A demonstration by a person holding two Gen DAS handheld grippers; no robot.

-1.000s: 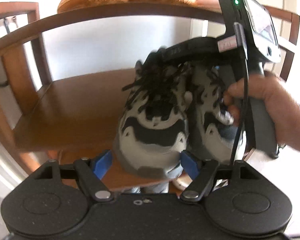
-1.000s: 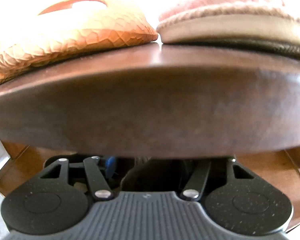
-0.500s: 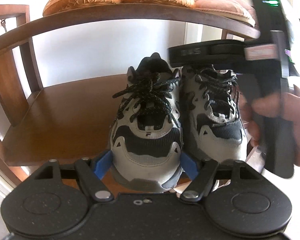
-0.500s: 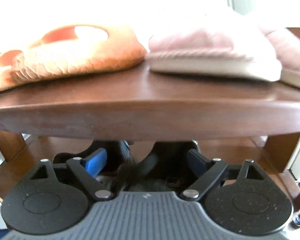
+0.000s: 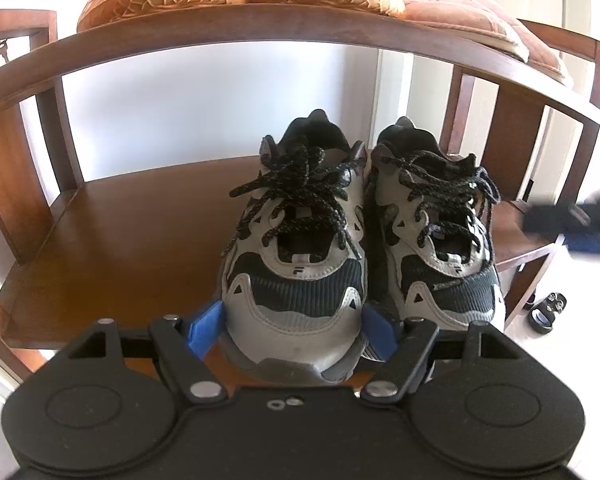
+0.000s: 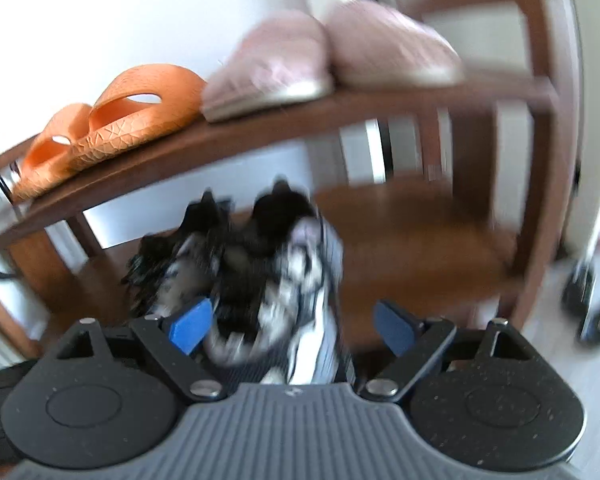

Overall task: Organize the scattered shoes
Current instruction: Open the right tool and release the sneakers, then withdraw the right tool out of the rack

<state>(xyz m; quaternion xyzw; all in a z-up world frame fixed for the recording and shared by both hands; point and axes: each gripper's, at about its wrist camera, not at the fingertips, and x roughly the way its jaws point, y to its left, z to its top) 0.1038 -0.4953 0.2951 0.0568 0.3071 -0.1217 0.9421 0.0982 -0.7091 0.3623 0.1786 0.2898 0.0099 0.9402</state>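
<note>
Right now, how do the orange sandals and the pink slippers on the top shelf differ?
The orange sandals are open, with cut-out holes in the strap and a cracked, faceted texture; the pink slippers are closed over the toes and look soft and fuzzy. The sandals sit at the left of the top shelf, the slippers to their right. Both pairs lie side by side, toes toward the camera.

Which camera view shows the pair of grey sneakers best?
The left wrist view: the grey sneakers stand sharp, side by side on the lower shelf, laces plain. The right wrist view shows the same pair smeared by motion blur.
</note>
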